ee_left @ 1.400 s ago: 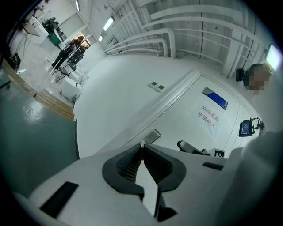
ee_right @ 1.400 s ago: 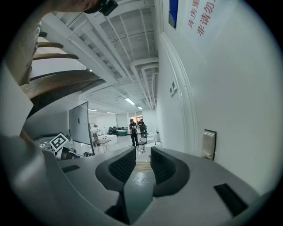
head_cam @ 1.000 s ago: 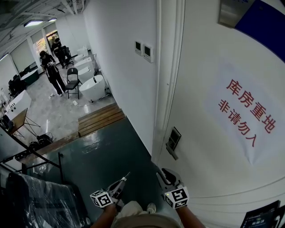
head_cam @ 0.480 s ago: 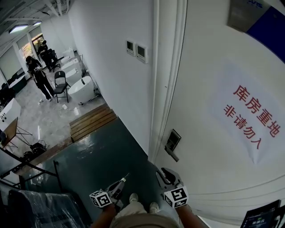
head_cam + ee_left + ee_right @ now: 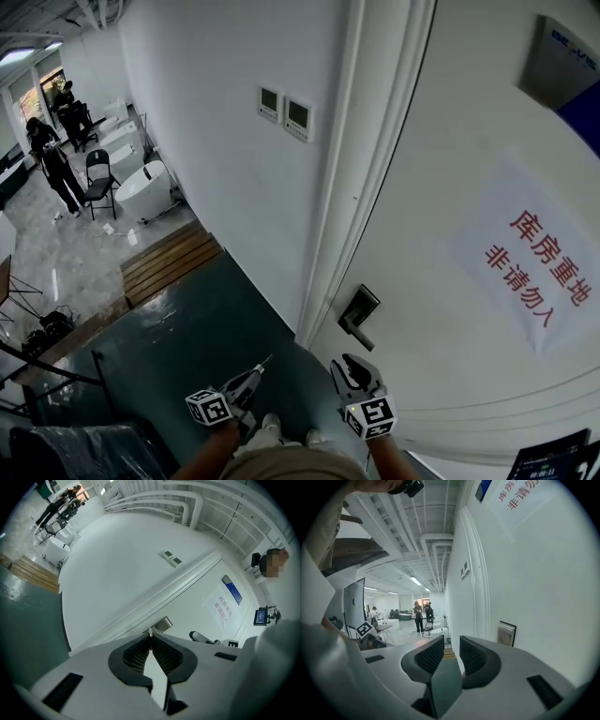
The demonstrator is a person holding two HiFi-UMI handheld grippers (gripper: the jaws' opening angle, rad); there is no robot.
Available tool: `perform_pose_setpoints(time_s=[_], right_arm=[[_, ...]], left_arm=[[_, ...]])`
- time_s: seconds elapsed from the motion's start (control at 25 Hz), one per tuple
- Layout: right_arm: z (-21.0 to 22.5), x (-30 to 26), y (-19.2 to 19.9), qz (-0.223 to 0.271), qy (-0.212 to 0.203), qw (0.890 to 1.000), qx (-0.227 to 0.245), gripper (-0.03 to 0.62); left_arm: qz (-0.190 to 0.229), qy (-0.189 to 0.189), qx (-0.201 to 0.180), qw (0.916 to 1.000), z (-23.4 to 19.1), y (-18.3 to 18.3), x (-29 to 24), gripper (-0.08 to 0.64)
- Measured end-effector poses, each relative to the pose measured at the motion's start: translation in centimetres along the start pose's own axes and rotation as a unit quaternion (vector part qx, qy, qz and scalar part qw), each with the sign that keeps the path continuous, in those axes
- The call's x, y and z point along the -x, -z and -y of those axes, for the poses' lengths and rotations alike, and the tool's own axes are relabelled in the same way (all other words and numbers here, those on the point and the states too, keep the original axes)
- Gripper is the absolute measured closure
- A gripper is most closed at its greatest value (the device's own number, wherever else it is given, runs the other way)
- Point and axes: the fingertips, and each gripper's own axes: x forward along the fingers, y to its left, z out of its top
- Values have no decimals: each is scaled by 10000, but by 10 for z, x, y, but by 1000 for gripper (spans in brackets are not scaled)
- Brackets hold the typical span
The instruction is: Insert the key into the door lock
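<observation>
The left gripper (image 5: 251, 377) is pinching a key (image 5: 263, 364) at its tips. The right gripper (image 5: 353, 367) is hovering beside it, jaws apart and empty. Both forearms are reaching forward.

White wall (image 5: 216, 141) carries two control panels (image 5: 286, 111); dark green floor (image 5: 187, 347), wooden platform (image 5: 169, 267), black chair (image 5: 98, 173), white tubs (image 5: 141, 192) beyond.

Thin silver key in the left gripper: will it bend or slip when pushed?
The thin silver key looks metal, so probably stiff. Only the tips of the left gripper pinch it, so it could slip against the dark door lock.
</observation>
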Motion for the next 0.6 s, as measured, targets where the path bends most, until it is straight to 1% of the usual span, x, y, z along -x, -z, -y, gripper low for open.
perform_pose_setpoints(time_s=[0.12, 0.28, 0.44, 0.6], right_arm=[[7, -4, -4, 11, 218, 9997, 70, 480], [15, -9, -9, 23, 447, 9988, 197, 480], [22, -16, -10, -36, 523, 9982, 300, 482], [33, -25, -17, -83, 434, 9974, 563, 482]], left_arm=[[-61, 129, 69, 9999, -5, -10, -12, 526], [-305, 266, 16, 9992, -9, -17, -35, 526], [-488, 387, 24, 9981, -4, -21, -59, 526], [-508, 416, 109, 9978, -2, -22, -84, 526]])
